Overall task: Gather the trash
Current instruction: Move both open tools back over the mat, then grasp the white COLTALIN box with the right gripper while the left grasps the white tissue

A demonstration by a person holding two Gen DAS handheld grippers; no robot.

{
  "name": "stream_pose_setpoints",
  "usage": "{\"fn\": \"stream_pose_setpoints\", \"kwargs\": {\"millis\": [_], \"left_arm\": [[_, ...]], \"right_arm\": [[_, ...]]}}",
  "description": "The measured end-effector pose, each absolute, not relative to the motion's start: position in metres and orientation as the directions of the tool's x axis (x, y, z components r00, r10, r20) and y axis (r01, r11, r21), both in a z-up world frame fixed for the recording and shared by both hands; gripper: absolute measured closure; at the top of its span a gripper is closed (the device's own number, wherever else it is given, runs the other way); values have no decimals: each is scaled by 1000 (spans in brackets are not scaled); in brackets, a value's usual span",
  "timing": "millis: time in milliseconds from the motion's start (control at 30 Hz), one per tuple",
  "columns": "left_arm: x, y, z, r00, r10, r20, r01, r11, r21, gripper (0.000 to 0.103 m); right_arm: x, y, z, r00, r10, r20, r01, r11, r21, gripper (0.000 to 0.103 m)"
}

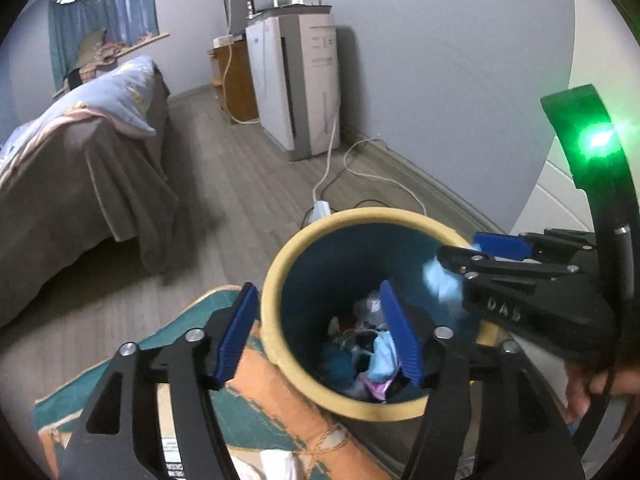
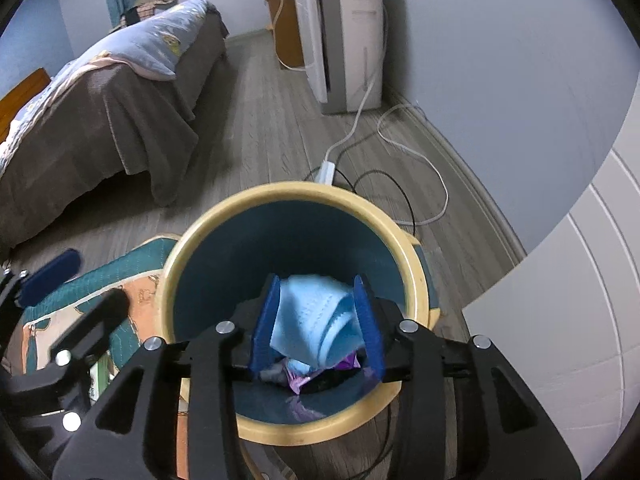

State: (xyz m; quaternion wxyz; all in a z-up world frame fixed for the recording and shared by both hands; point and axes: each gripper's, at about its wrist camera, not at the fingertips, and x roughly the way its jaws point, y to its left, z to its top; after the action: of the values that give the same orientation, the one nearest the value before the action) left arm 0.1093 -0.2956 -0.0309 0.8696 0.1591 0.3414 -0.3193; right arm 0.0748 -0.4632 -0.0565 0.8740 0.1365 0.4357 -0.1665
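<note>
1. The left gripper (image 1: 320,332) has its fingers wide apart and empty; one finger (image 1: 402,334) hangs over the bin's mouth, the other over the rug (image 1: 224,408) beside it.
2. The right gripper (image 2: 318,324) is above the bin (image 2: 208,240), with a crumpled light-blue tissue (image 2: 312,320) between its narrowly parted fingers; whether the pads press on it I cannot tell.
3. The bin, cream-rimmed and dark blue inside, stands on the floor (image 2: 272,120), touching the rug, with mixed trash (image 1: 372,356) at its bottom.
4. Behind it lie white and black cables (image 2: 420,184).
5. Farther off are a bed (image 2: 100,100) and a white appliance (image 2: 348,32) against the wall.
</note>
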Motion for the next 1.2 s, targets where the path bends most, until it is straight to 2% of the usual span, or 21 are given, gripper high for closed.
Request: {"fn": "stream_pose_setpoints", "kwargs": {"millis": [233, 333, 500, 667, 800, 1033, 1200], "left_arm": [[108, -261, -24, 583, -408, -703, 613, 788, 51, 27], [103, -231, -17, 596, -381, -707, 581, 812, 51, 24], [94, -168, -7, 632, -307, -712, 504, 860, 76, 16], [88, -117, -16, 646, -237, -725, 428, 900, 87, 13], [88, -74, -32, 631, -210, -747, 347, 937, 30, 12], [89, -36, -42, 618, -170, -767, 313, 949, 42, 12], [98, -5, -49, 616, -154, -772, 270, 963, 23, 11]], "right_arm": [[76, -456, -55, 565, -146, -812, 394, 912, 111, 46], [78, -446, -51, 574, -133, -808, 369, 923, 110, 37], [82, -417, -44, 589, -85, -804, 283, 953, 106, 16], [85, -371, -41, 593, -54, -804, 153, 987, 47, 12], [87, -341, -50, 566, 10, -824, 71, 996, 60, 12], [96, -272, -71, 506, 98, -857, -130, 991, 36, 7], [103, -221, -97, 455, 99, -885, -263, 965, -27, 6]]}}
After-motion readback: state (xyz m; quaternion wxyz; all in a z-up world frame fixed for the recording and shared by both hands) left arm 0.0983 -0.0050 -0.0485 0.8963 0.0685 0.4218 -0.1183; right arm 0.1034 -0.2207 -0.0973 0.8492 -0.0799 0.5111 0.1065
